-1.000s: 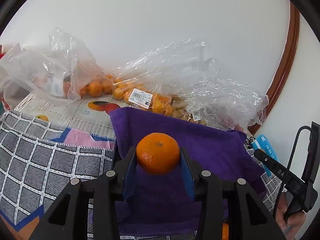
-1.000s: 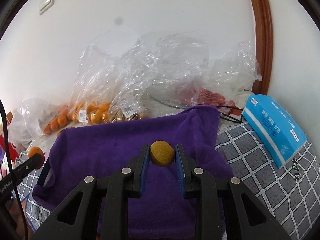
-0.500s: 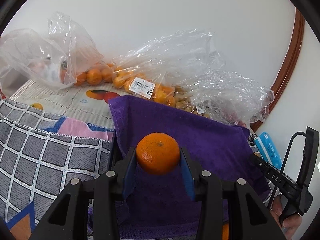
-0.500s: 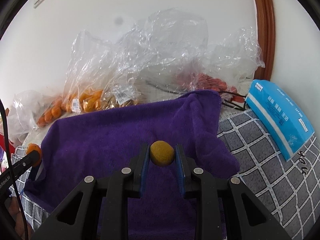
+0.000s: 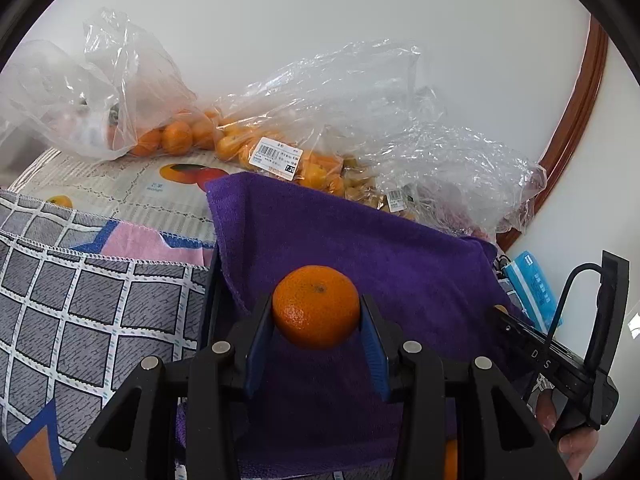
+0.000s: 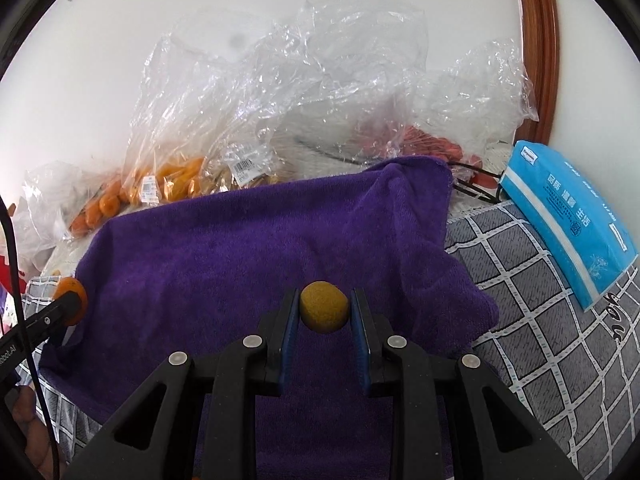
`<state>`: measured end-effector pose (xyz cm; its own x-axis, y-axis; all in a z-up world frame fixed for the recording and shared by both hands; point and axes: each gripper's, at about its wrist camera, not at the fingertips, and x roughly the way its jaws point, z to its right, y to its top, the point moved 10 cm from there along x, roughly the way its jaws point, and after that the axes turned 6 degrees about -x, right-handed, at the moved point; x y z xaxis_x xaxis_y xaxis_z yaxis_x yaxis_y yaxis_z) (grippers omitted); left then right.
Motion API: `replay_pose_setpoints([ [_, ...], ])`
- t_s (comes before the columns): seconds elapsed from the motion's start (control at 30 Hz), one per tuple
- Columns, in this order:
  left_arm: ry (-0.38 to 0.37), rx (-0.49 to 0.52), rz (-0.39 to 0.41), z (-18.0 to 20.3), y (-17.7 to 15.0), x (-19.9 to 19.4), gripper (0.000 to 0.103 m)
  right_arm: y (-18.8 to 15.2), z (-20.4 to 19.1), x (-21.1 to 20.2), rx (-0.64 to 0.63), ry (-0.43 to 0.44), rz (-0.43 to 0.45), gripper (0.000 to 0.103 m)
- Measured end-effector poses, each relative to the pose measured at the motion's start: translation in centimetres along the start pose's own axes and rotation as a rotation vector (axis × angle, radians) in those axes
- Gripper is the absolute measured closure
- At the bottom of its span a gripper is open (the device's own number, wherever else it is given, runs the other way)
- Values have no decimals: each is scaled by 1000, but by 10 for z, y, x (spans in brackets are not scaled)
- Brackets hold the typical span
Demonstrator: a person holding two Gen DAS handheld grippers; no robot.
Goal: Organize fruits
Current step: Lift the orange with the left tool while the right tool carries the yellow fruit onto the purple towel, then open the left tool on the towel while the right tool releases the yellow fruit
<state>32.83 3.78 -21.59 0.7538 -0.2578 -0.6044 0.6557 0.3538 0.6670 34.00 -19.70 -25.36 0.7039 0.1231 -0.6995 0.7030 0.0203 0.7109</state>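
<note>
Up close, the left gripper [image 5: 316, 322] is clenched on a round orange mandarin with a dimpled skin [image 5: 316, 306], its blue-lined fingers [image 5: 256, 344] pressing both sides of the fruit. The mandarin hangs above a purple terry towel [image 5: 360, 240] spread over a grey cloth with a white grid pattern [image 5: 88, 312].

From the right wrist view, the right gripper [image 6: 324, 312] is clamped on a small, dull yellow-brown round fruit [image 6: 323, 306], held above the same purple towel, near its right-hand part.

Behind the towel, against a white wall [image 5: 320, 20], lie crumpled clear plastic bags [image 5: 320, 100]. One bag with a white barcode label [image 5: 276, 158] holds more orange fruit, another to the left holds further mandarins [image 5: 176, 138], and a bag on the right holds red fruit [image 6: 432, 146] too blurred to name.

A blue pack of tissues [image 6: 568, 220] rests on the grid cloth, right of the towel. A brown wooden frame [image 6: 536, 40] runs up the wall behind it.
</note>
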Motion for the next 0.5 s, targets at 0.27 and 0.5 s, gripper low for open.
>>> replay_pose_setpoints([
  [0.27,5,-9,-22,-3,-3,4,63,-6,0,6,-5,1,-40,78],
  [0.5,9,-2,-25,-3,-4,6,63,-6,-2,5,-6,2,-43,77],
])
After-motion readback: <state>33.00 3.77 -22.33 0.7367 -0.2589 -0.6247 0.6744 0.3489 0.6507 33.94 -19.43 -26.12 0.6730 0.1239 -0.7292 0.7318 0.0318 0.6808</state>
